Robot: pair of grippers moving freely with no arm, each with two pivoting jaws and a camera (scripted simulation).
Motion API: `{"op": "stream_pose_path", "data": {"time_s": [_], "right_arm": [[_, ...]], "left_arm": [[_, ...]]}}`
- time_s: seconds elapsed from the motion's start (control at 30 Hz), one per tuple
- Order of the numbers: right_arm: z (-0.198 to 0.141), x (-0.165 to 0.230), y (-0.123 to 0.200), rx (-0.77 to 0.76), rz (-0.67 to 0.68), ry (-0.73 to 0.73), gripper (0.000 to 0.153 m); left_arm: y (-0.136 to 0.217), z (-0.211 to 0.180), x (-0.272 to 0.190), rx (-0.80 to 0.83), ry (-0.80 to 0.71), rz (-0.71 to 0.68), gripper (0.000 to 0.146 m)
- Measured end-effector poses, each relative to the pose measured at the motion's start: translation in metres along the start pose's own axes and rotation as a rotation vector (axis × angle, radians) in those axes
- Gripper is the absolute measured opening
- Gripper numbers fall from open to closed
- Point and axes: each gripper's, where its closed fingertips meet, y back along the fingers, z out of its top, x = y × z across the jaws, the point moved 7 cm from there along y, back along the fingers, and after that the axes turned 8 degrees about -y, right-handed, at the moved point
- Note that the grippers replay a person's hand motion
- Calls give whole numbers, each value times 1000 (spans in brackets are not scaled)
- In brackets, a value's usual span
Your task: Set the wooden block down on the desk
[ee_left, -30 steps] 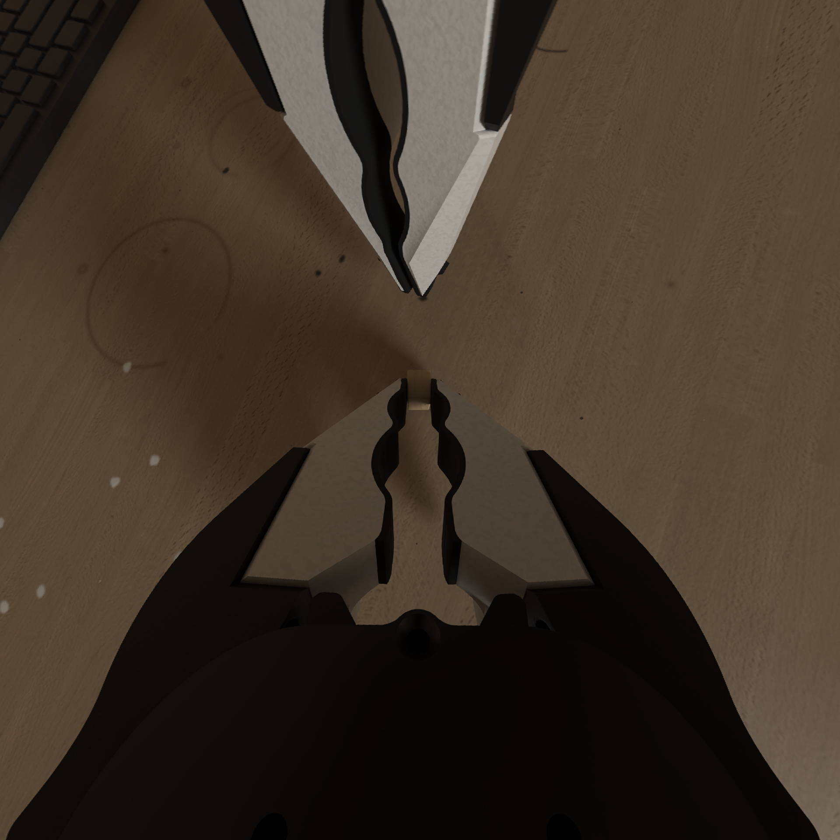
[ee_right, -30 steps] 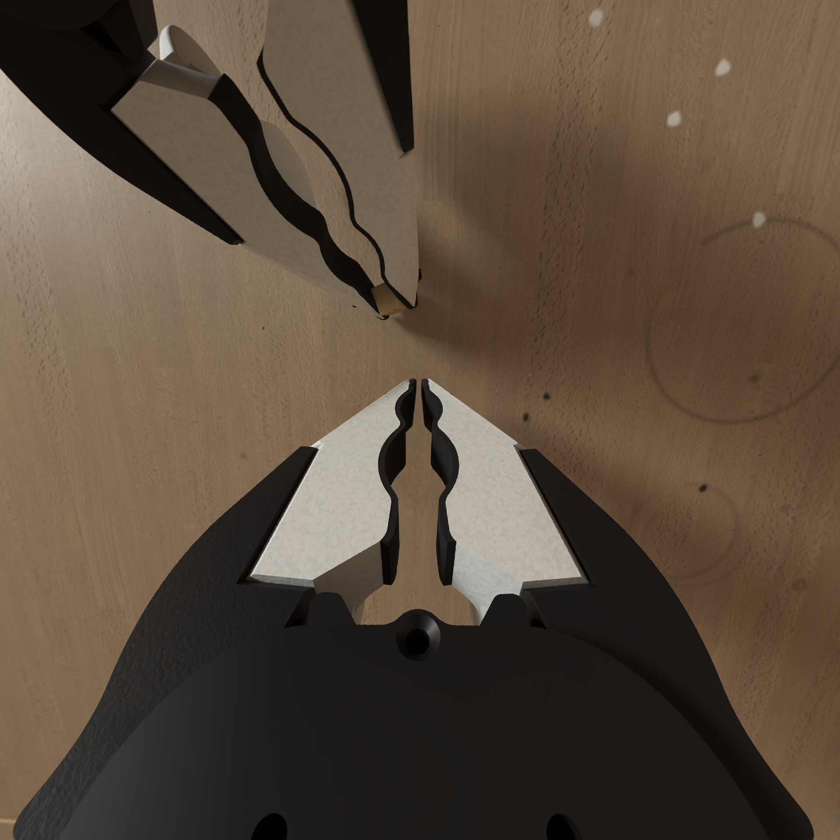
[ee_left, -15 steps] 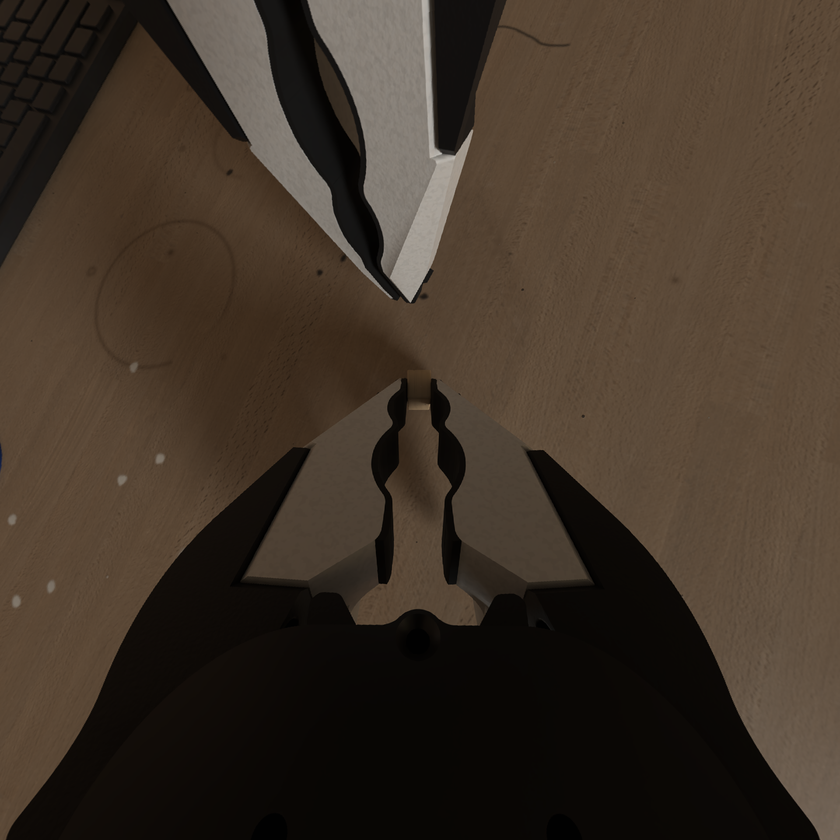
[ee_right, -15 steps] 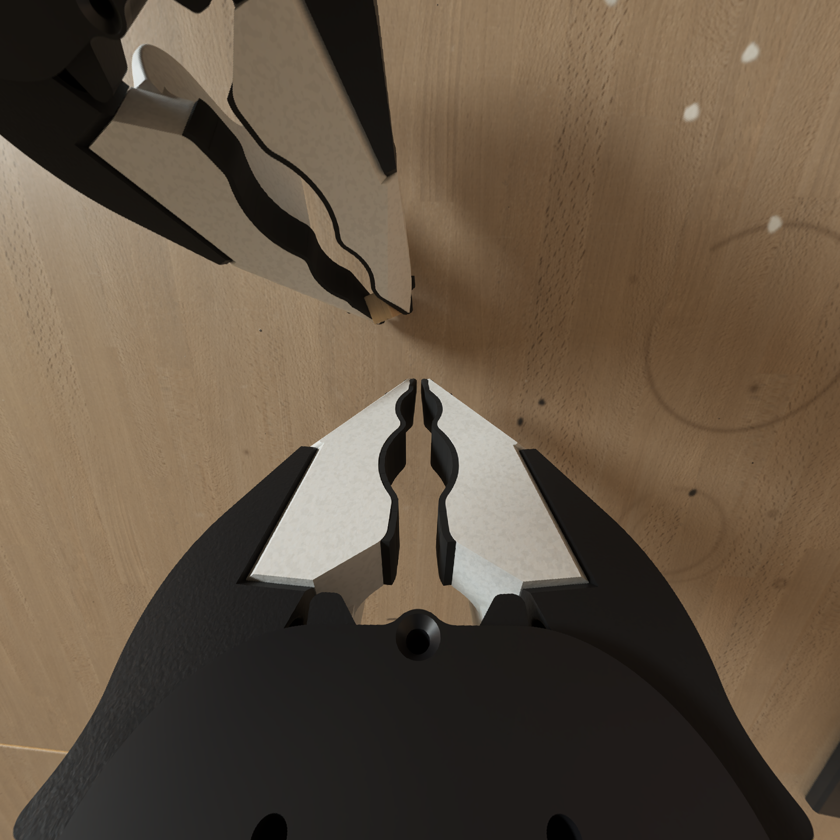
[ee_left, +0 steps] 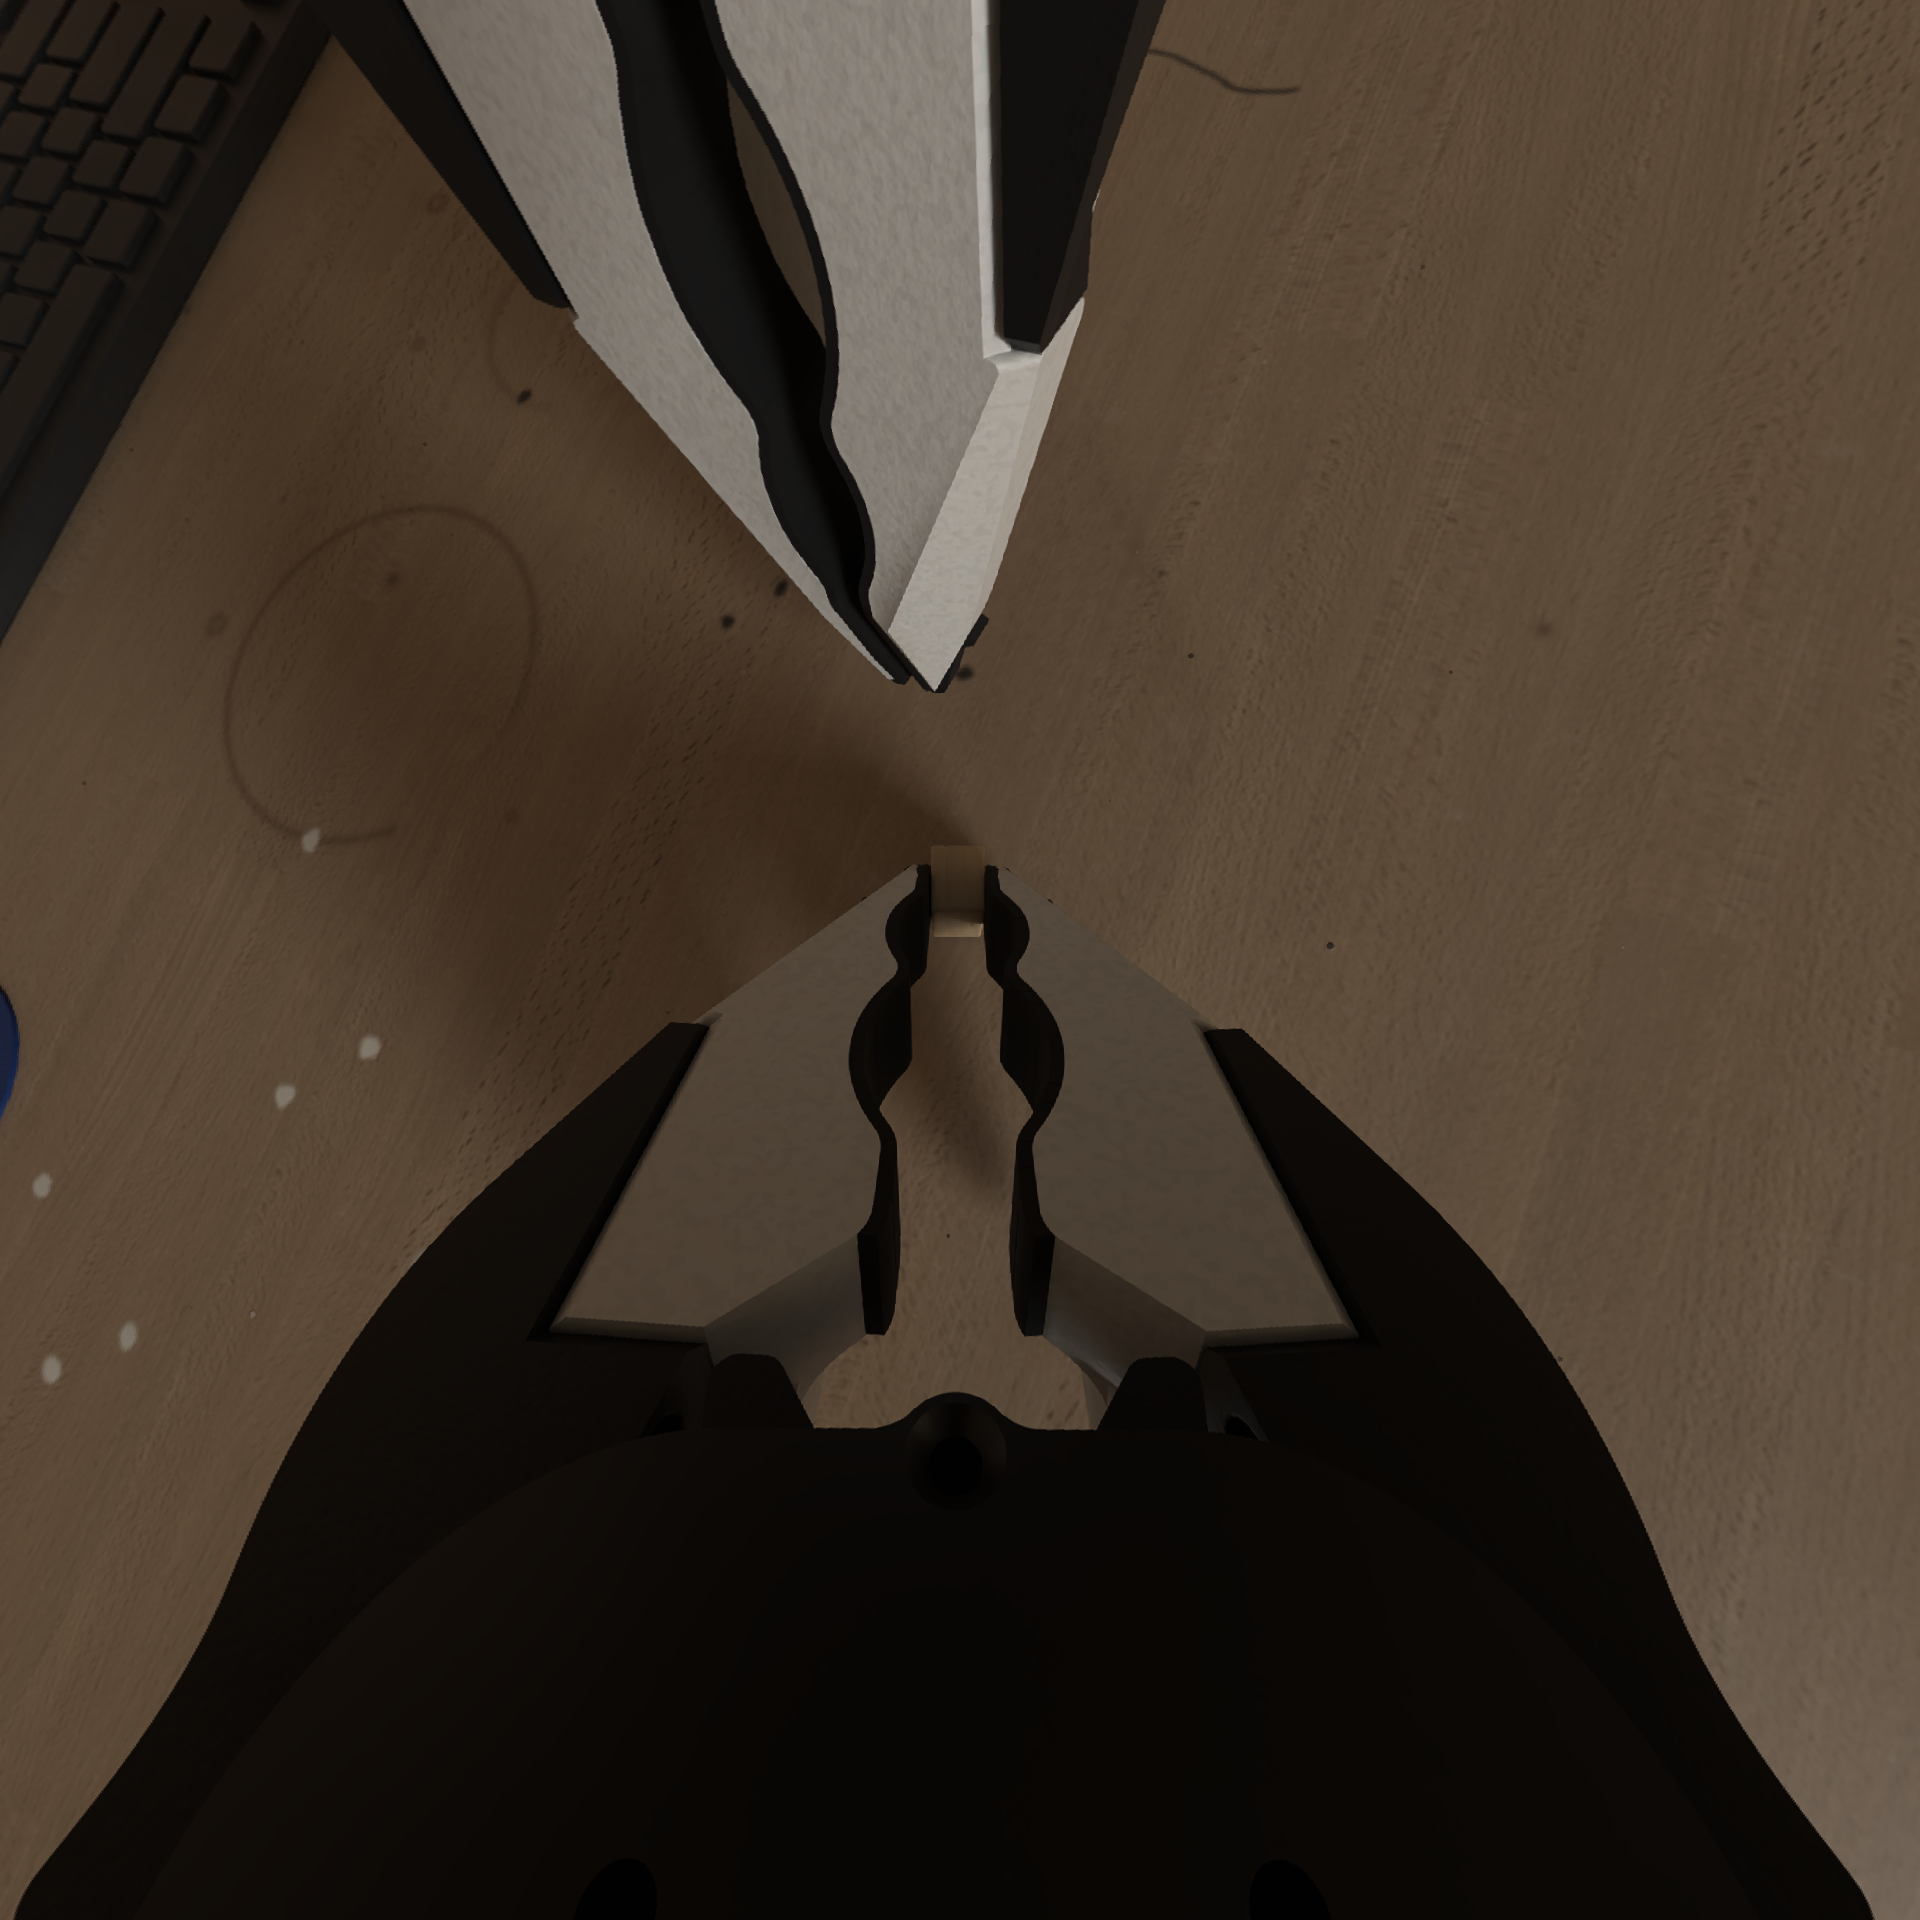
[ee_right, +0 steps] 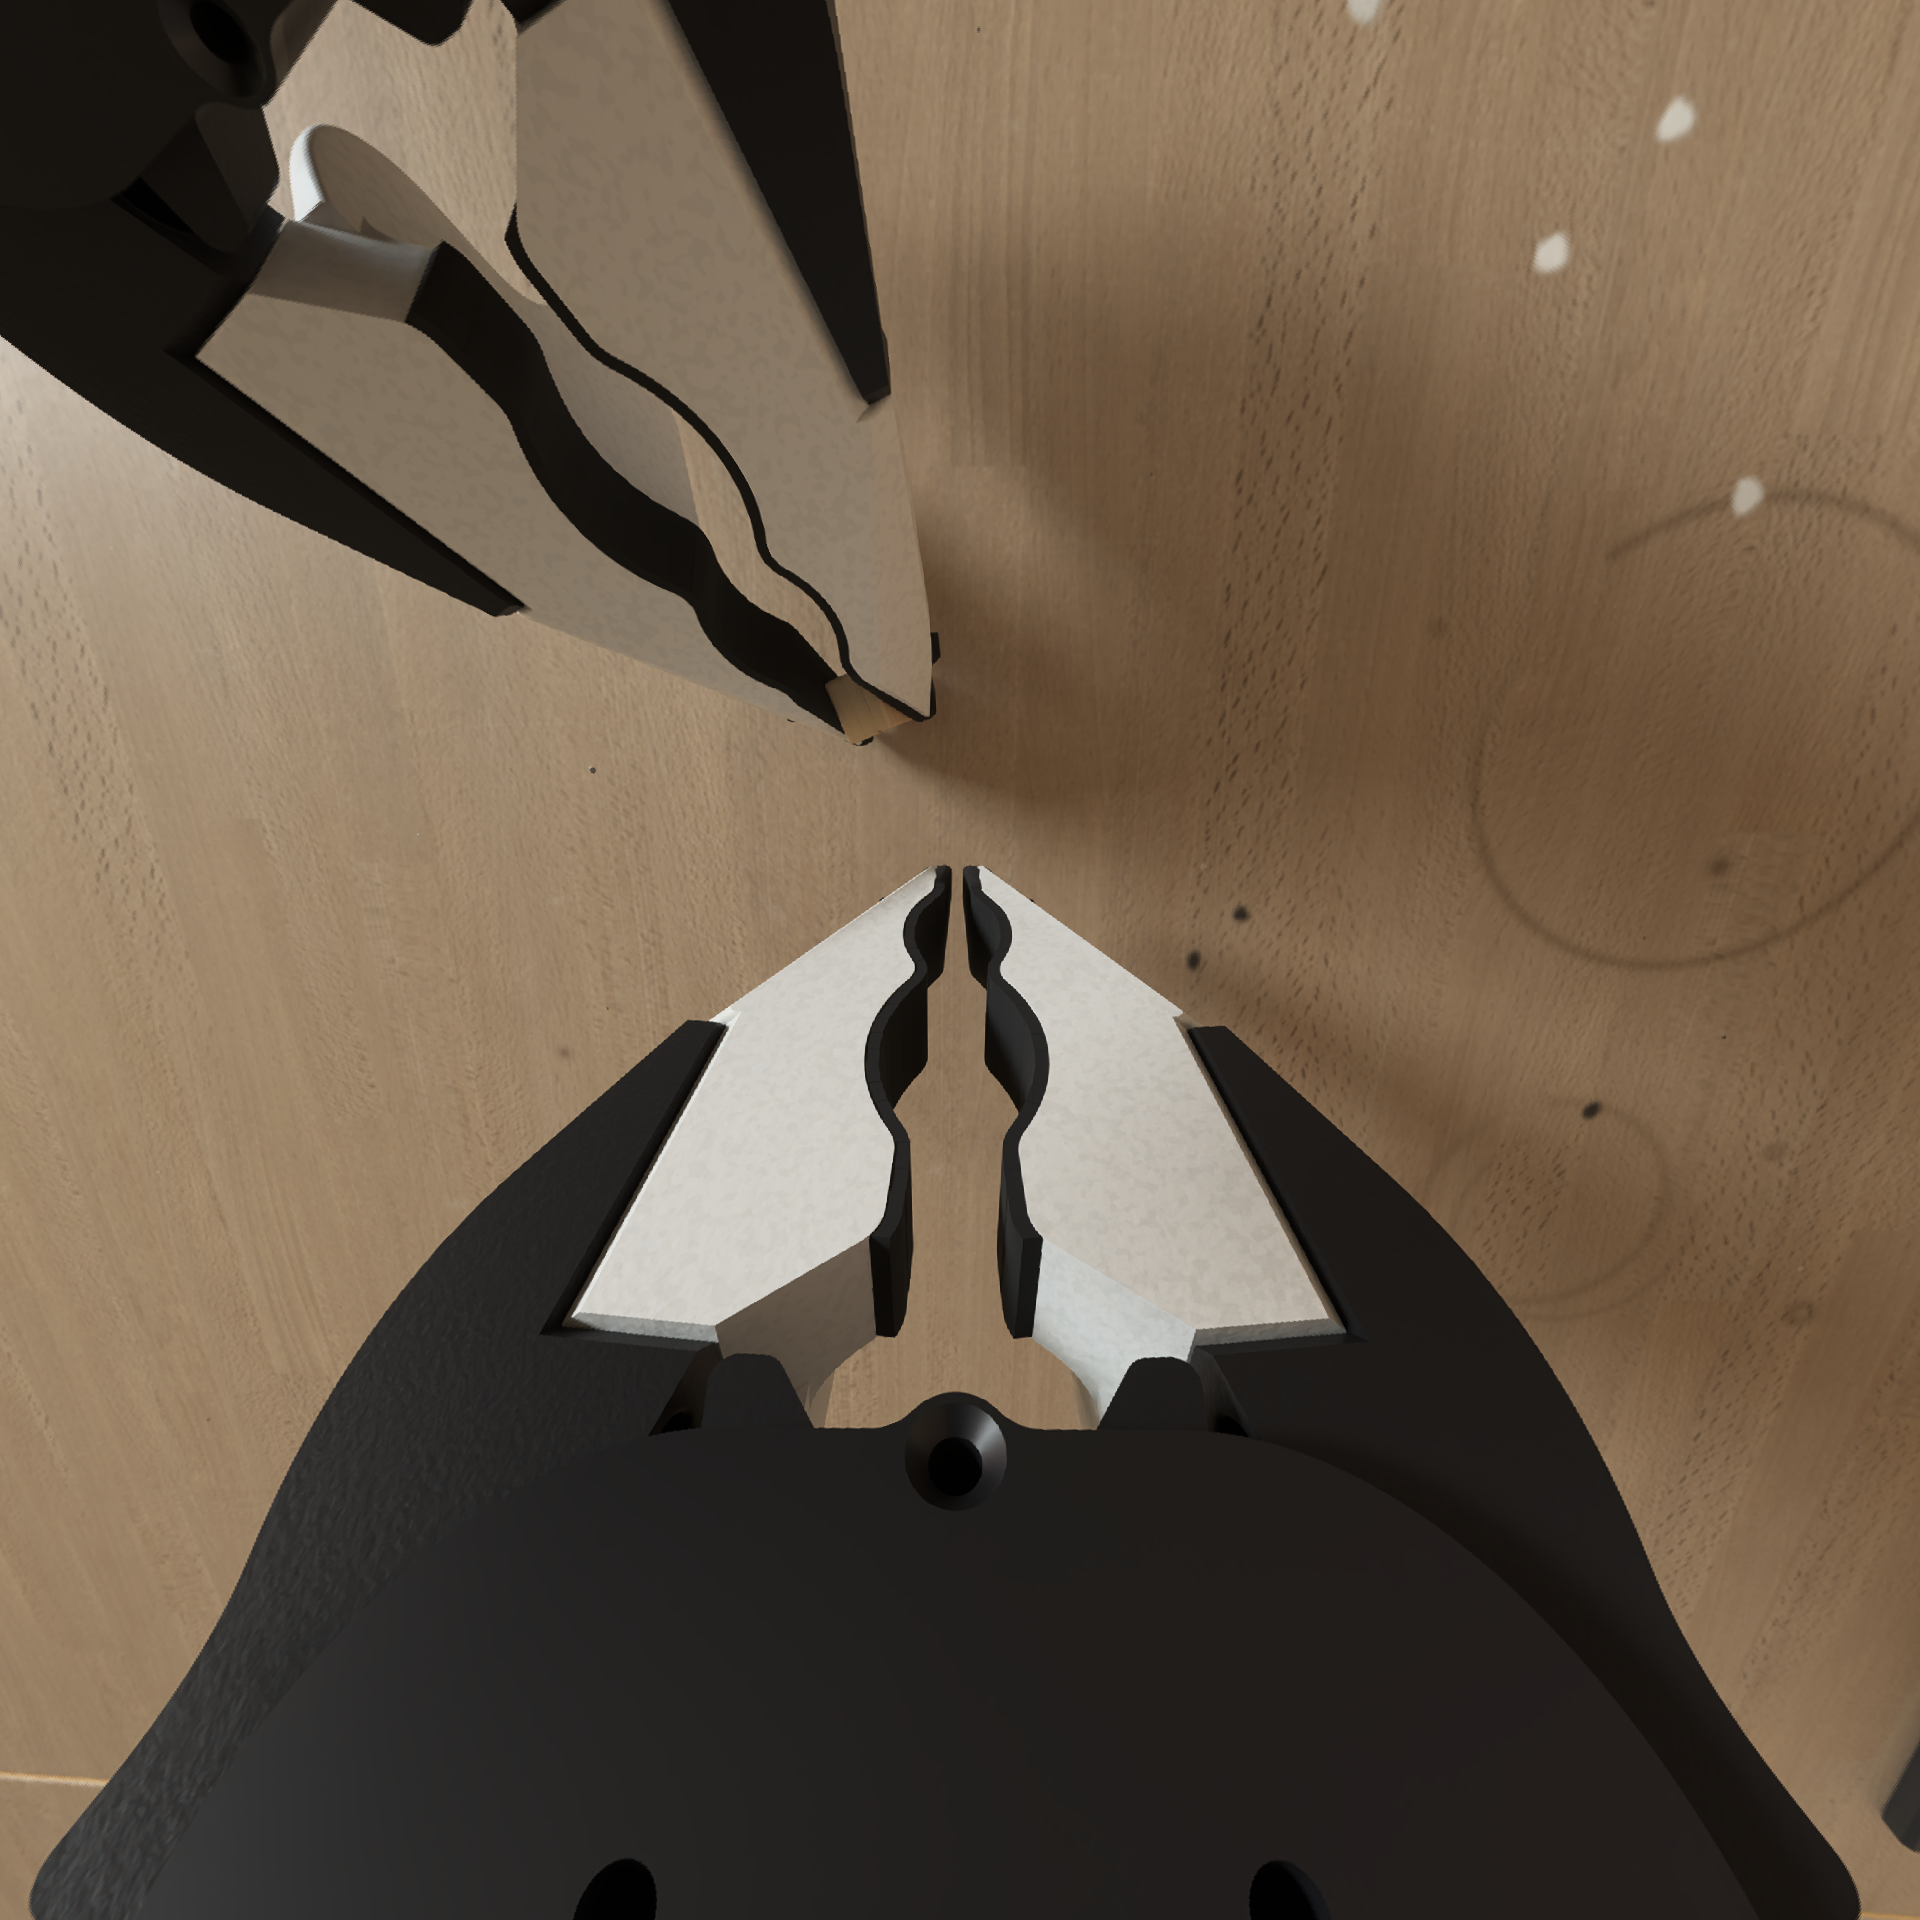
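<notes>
My left gripper (ee_left: 958, 894) is shut on a small pale wooden block (ee_left: 958, 883), pinched between its fingertips just above the wooden desk (ee_left: 1455, 727). In the right wrist view the same gripper (ee_right: 868, 717) comes in from the upper left with the block (ee_right: 860, 715) at its tips, close to the desk surface; I cannot tell whether the block touches it. My right gripper (ee_right: 956, 878) is shut and empty, tips pointing at the desk a short way from the block. It also shows in the left wrist view (ee_left: 930, 675), coming from the top.
A black keyboard (ee_left: 94, 208) lies at the upper left in the left wrist view. A blue object (ee_left: 5, 1049) peeks in at the left edge. Ring stains (ee_right: 1704, 748) and white specks (ee_right: 1550, 252) mark the desk. A dark object (ee_right: 1901, 1808) sits at the right edge.
The left gripper with the block has shifted slightly and tilted. In the left wrist view the right gripper appears a little further left. Both grips are unchanged.
</notes>
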Motion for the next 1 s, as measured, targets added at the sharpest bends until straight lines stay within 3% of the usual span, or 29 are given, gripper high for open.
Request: {"op": "stream_pose_path", "data": {"time_s": [0.9, 1.0], "right_arm": [[5, 5, -10, -4, 28, -14, 2], [2, 4, -11, -35, 9, -18, 2]], "left_arm": [[0, 2, -4, -10, -30, 8, 9], [-2, 3, -2, 10, -24, 58, 9]]}}
